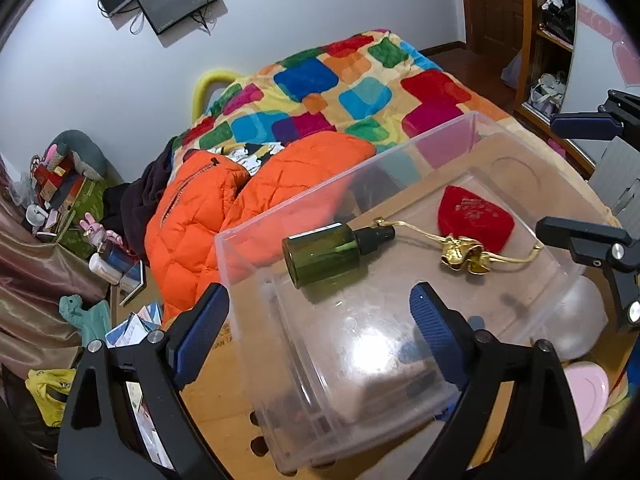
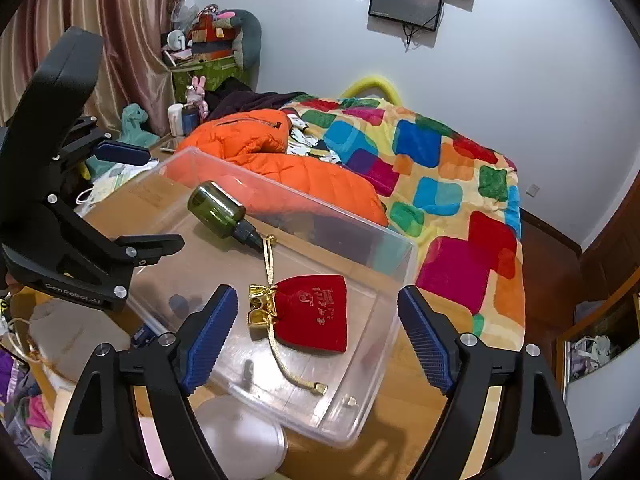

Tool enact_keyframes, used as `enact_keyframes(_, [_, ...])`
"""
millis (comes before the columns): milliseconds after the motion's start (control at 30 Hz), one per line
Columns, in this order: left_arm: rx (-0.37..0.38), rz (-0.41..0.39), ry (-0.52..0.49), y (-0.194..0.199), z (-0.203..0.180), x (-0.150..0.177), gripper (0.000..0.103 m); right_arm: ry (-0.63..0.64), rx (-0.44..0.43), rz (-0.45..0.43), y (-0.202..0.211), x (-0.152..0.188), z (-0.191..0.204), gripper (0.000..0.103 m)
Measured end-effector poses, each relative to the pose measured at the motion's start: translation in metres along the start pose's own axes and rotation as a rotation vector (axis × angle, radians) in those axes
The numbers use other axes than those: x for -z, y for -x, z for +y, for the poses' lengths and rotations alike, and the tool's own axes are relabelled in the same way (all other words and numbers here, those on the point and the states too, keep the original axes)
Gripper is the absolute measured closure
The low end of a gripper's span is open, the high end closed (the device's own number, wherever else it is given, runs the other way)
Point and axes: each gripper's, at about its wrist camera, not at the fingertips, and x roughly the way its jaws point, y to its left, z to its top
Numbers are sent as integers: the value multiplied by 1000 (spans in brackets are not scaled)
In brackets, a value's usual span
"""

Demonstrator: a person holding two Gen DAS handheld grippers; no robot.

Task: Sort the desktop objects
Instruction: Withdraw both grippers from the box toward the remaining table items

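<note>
Now both grippers, left (image 1: pixel 320 316) and right (image 2: pixel 316 320), released above clear bin (image 2: pixel 400 264); green bottle (image 2: pixel 218 210), red pouch (image 2: pixel 316 312) inside.

open-topped clear bin (image 2: pixel 404 268), bottle (image 2: pixel 218 208) and pouch (image 2: pixel 316 312) inside

Pouch (image 2: pixel 316 312) lettering too small

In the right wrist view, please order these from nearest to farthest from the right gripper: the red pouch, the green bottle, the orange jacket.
Measured from the right gripper:
1. Red pouch, in the clear box, between the open fingers.
2. Green bottle, lying at the box's far left.
3. Orange jacket, on the bed beyond the box.
</note>
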Motion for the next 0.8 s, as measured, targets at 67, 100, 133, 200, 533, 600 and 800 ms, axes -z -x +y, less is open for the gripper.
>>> enact_keyframes(67, [3, -11, 5, 8, 0, 2, 10, -4, 6, -8, 7, 1, 0, 23])
enact_keyframes(100, [5, -15, 7, 11, 0, 3, 10, -6, 9, -14, 11, 2, 0, 23])
enact_keyframes(133, [4, -21, 9, 16, -1, 4, 10, -9, 9, -20, 15, 2, 0, 23])
enact_keyframes(200, [1, -34, 9, 23, -2, 6, 10, -9, 12, -28, 22, 4, 1, 22])
enact_keyframes(533, [3, -85, 34, 58, -4, 22, 9, -15, 32, -68, 52, 18, 4, 19])
enact_keyframes(600, [4, -91, 40, 62, -3, 27, 5, -19, 35, -71, 57, 22, 5, 19])
enact_keyframes(800, [14, -83, 74, 68, 1, 47, 5, -43, 37, -72, 64, 35, 2, 19])
